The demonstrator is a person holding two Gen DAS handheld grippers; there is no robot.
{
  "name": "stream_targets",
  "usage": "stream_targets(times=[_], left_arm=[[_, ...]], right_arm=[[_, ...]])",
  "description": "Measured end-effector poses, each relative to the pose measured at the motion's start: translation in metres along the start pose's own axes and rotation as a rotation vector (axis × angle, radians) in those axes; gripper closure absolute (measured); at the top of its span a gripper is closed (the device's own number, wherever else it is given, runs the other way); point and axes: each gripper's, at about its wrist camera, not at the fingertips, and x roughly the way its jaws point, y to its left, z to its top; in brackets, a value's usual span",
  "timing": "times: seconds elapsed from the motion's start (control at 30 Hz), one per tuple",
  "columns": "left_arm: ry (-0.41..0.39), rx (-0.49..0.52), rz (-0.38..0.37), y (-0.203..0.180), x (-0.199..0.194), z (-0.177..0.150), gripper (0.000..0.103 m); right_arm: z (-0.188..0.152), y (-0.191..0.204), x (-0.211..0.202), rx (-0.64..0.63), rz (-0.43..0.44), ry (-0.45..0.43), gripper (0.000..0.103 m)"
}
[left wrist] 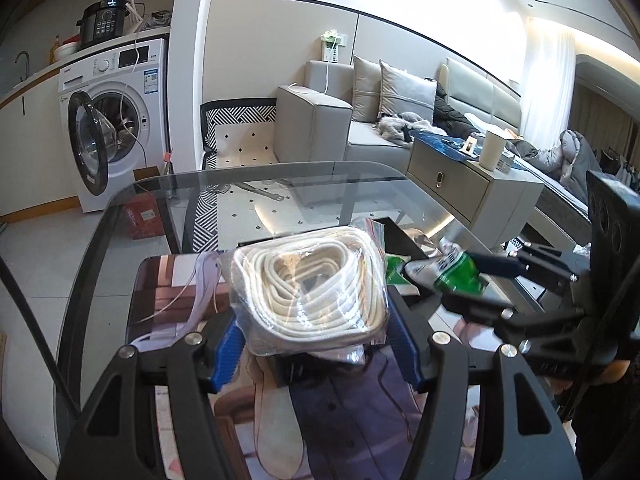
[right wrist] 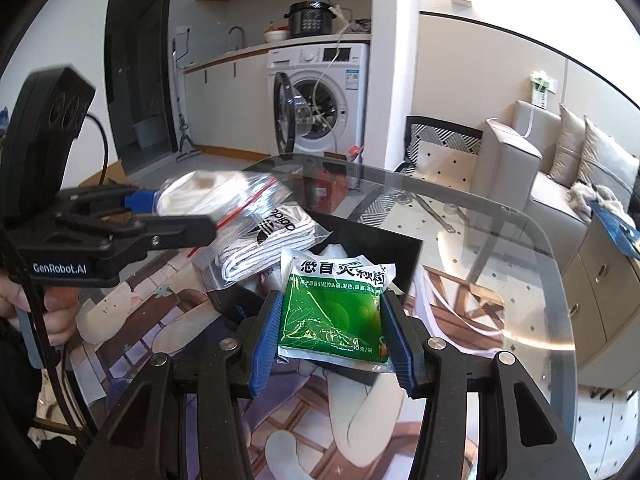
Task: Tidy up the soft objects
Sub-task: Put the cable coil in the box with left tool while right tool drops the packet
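So the left gripper (left wrist: 314,344) is clamping a clear zip bag of coiled white rope (left wrist: 310,292), blue pads (left wrist: 228,344) pressing into both sides of it, and the bag is sitting up off the glass table (left wrist: 256,188) right in the middle of the left wrist view. Over at about 3 o'clock in that same view the right gripper (left wrist: 460,276) is poking in, squeezing a green and white packet (left wrist: 456,276). From the right wrist camera it's clearer: the right gripper (right wrist: 332,328) is gripping that green packet (right wrist: 336,312) by its two side edges, held just above a black box (right wrist: 392,252) that's sitting open on the printed mat (right wrist: 160,320). At around 11 o'clock from the packet a bag of folded white socks (right wrist: 260,248) is leaning on the box's rim. The left gripper (right wrist: 176,216) is showing up at 9 o'clock there, a bit blurry, carrying the rope bag (right wrist: 216,196), with a hand (right wrist: 44,300) wrapped around its handle. Washing machine (right wrist: 320,96) with its door open is hanging out in the background at 12 o'clock.
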Motion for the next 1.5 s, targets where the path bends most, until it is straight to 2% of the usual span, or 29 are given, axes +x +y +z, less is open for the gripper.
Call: stream_targets(times=[0.37,0.57,0.73,0.8,0.97,1.23,1.4,1.5], left_arm=[[0.015,-0.012,0.009,0.004,0.021,0.014,0.040],[0.029,0.000,-0.003,-0.003,0.035,0.019,0.040],[0.044,0.016,-0.011,-0.011,0.048,0.024,0.040],[0.051,0.023,-0.015,-0.015,0.052,0.026,0.040],[0.069,0.043,-0.024,-0.023,0.064,0.028,0.040],[0.096,0.072,-0.025,-0.034,0.082,0.030,0.037],[0.107,0.104,0.004,-0.040,0.090,0.028,0.037],[0.126,0.089,0.008,-0.036,0.097,0.026,0.037]], right_arm=[[0.013,-0.004,0.039,-0.057,-0.009,0.036,0.054],[0.012,-0.006,0.050,-0.075,0.018,0.059,0.052],[0.012,-0.008,0.052,-0.074,0.010,0.058,0.043],[0.011,-0.007,0.048,-0.087,0.004,0.044,0.033],[0.007,-0.008,0.036,-0.109,-0.014,0.016,0.020],[0.003,-0.016,0.026,-0.099,-0.045,0.010,0.017],[0.003,-0.017,0.025,-0.100,-0.056,0.019,0.017],[0.000,-0.016,0.025,-0.107,-0.060,0.024,0.017]])
